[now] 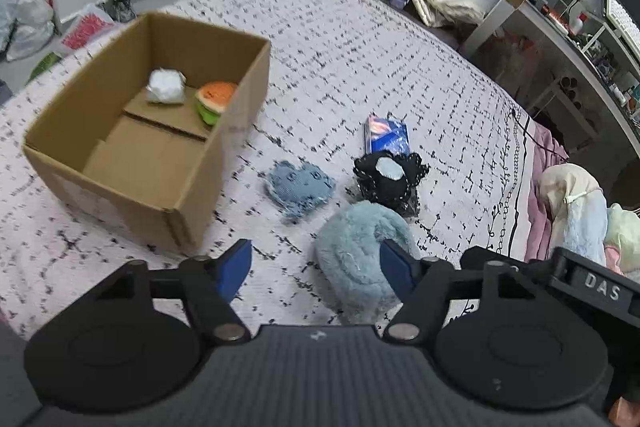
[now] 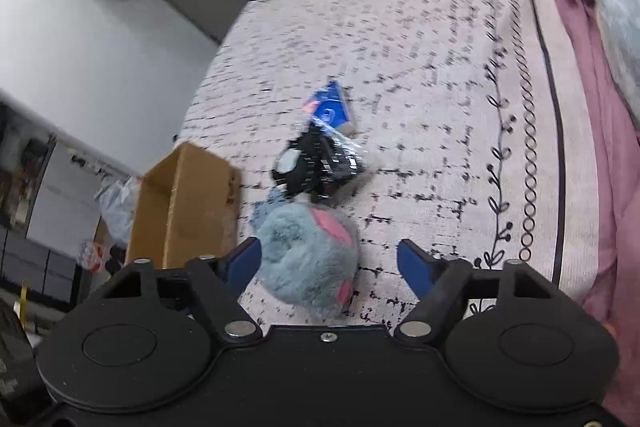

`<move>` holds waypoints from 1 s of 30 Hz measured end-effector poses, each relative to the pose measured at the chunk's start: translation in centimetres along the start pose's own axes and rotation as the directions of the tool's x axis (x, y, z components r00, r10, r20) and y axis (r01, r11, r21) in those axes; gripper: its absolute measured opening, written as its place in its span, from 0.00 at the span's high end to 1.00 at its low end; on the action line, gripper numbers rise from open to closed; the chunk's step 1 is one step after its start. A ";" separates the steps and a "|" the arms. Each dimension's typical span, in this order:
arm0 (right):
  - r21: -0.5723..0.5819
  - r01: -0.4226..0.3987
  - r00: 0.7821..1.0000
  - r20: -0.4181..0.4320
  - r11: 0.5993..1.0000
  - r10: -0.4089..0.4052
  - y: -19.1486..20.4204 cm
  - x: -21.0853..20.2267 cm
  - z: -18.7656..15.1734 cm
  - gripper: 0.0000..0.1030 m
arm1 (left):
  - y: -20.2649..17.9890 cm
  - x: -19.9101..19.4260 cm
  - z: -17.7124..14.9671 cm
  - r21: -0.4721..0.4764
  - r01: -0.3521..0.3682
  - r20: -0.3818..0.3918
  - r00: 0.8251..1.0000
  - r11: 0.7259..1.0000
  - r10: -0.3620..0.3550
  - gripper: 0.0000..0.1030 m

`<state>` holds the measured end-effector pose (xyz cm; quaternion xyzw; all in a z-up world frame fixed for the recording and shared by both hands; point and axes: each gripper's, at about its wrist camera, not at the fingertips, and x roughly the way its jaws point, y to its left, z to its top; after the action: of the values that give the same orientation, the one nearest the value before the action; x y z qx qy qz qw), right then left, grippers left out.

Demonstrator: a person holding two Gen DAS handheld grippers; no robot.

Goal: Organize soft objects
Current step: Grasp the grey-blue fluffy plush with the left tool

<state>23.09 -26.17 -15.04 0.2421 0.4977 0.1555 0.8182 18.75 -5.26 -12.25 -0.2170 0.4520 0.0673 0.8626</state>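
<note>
A: Item one, blue plush toy (image 1: 360,247): where is it recorded?

B: It is recorded on the patterned bed cover (image 1: 360,67), near the open cardboard box (image 1: 132,163), with a pink patch seen in the right wrist view. A denim heart pouch (image 1: 300,187) and a black lace item (image 1: 388,179) lie just beyond it, and a blue packet (image 1: 386,135) further back.

A: And the box contents?

B: A white wrapped bundle (image 1: 166,87) and an orange and green plush (image 1: 214,101) are logged in its far end.

A: State of the left claw (image 1: 316,267)?

B: Its blue pads are held apart. One pad (image 1: 396,263) is seen against the plush's fur; the other stands clear, so nothing is clamped.

A: The right claw (image 2: 330,263)?

B: Also apart. The plush is set between the pads, nearer one of them; whether fur is touched cannot be told, and no squeeze is shown.

A: Handling notes?

B: The toy is judged light, soft and easily compressed; breakage is not expected. Long fur may slip, so it should be taken across the thick middle of the body, not by loose pile at the edge. A firm closure would be needed, since the stuffing will yield before a hold is secured.
</note>
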 end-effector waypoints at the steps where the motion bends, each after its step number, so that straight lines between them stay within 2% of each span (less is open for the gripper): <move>1: 0.014 0.006 1.000 -0.006 1.000 -0.006 -0.2 0.4 0.1 0.35 | 0.0 0.5 0.0 -0.008 0.002 -0.008 1.000 1.000 -0.002 0.39; 3: 0.029 0.006 1.000 -0.018 1.000 -0.005 -0.2 1.0 0.2 0.35 | 0.0 1.4 0.1 -0.020 -0.001 -0.020 1.000 1.000 0.001 0.45; 6: 0.031 -0.004 1.000 -0.026 1.000 0.004 0.0 1.7 0.3 0.35 | -0.1 2.5 0.3 -0.029 0.002 -0.038 0.999 1.000 -0.003 0.49; 15: 0.066 0.011 0.998 -0.054 0.998 -0.007 -0.5 3.5 0.9 0.39 | -0.5 5.9 0.4 -0.066 0.020 -0.110 0.994 0.998 -0.027 0.56; 19: 0.093 0.010 0.998 -0.070 0.996 -0.004 -1.2 4.3 1.2 0.41 | -0.8 6.9 0.3 -0.071 0.026 -0.110 0.993 0.997 -0.034 0.57; 24: 0.093 -0.012 0.996 -0.084 0.996 0.020 -0.9 5.3 1.3 0.43 | -0.5 7.6 0.5 -0.134 0.060 -0.101 0.992 0.989 -0.074 0.67; 26: 0.096 -0.013 0.996 -0.091 0.995 0.022 -0.8 5.8 1.3 0.47 | -0.6 7.7 0.5 -0.140 0.058 -0.094 0.993 0.989 -0.071 0.68; 30: 0.120 -0.006 0.994 -0.106 0.993 0.018 -1.2 6.6 1.4 0.47 | -0.3 7.8 0.4 -0.164 0.065 -0.094 0.992 0.984 -0.082 0.68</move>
<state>27.38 -24.21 -20.05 0.2850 0.5478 0.1431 0.7735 23.74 -5.96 -18.28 -0.3056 0.4798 0.0606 0.8202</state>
